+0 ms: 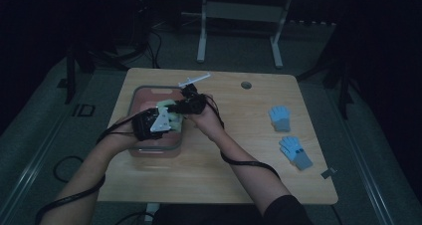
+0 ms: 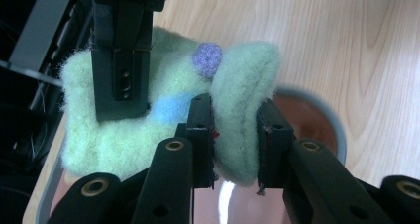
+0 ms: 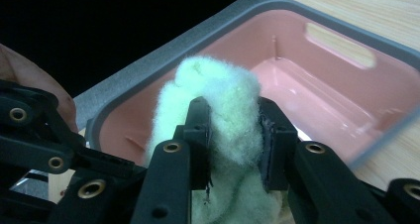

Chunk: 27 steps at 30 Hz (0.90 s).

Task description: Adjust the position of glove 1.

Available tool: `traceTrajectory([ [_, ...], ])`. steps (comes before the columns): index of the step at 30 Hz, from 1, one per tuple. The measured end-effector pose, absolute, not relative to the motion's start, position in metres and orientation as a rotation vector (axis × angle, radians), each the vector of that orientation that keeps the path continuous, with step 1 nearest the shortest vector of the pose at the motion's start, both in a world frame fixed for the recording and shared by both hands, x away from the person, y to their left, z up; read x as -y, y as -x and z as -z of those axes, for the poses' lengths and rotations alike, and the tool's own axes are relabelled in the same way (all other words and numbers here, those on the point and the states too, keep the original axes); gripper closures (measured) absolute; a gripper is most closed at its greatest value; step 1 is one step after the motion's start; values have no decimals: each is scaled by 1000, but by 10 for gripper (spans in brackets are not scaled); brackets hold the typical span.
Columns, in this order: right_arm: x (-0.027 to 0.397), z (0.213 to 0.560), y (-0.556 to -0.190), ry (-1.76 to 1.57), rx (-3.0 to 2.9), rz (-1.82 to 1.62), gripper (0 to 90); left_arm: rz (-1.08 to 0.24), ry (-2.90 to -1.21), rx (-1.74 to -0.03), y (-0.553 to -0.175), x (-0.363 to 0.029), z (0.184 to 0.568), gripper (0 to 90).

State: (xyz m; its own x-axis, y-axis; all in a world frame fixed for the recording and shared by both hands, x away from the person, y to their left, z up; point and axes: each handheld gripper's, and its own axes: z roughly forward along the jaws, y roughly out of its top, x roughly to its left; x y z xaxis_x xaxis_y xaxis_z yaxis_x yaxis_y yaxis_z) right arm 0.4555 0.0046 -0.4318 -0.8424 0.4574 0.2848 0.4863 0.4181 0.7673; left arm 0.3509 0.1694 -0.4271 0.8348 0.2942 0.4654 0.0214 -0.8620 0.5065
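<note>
A pale green fuzzy glove [image 1: 167,105] hangs over the pink bin [image 1: 149,89], held from two sides. My left gripper [image 2: 233,112] is shut on one fold of the green glove [image 2: 237,85], which carries a purple pom [image 2: 207,58] and a light blue patch [image 2: 171,109]. My right gripper [image 3: 233,112] is shut on another bunch of the glove [image 3: 223,85], above the bin's pink inside [image 3: 322,70]. In the high view the left gripper [image 1: 171,119] and the right gripper [image 1: 176,107] meet over the bin. The right gripper's jaw [image 2: 121,70] also shows clamped on the glove's far side.
Two blue gloves [image 1: 280,118] [image 1: 296,152] lie on the wooden table's right side. A white hanger-like piece [image 1: 195,79] lies behind the bin, near a round cable hole [image 1: 246,84]. Black cables trail from both forearms. A small grey tag [image 1: 328,173] lies at the right front corner.
</note>
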Motion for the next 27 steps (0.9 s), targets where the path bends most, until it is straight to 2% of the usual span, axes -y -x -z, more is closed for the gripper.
traceTrajectory([
  [8, -45, 444, -455, 827, 2664, 1399, 706, -692, -2563, -251, -353, -204, 439, 724],
  [19, -59, 471, -469, 856, 2689, 1263, 702, -570, -2583, -297, -376, -207, 467, 722],
  [21, -58, 473, -473, 870, 2699, 1247, 682, -537, -2586, -303, -382, -206, 469, 722],
  [23, -55, 475, -476, 916, 2724, 1209, 620, -513, -2607, -302, -388, -203, 472, 719],
  [27, -45, 474, -476, 939, 2718, 1230, 600, -428, -2689, -312, -398, -196, 481, 709],
])
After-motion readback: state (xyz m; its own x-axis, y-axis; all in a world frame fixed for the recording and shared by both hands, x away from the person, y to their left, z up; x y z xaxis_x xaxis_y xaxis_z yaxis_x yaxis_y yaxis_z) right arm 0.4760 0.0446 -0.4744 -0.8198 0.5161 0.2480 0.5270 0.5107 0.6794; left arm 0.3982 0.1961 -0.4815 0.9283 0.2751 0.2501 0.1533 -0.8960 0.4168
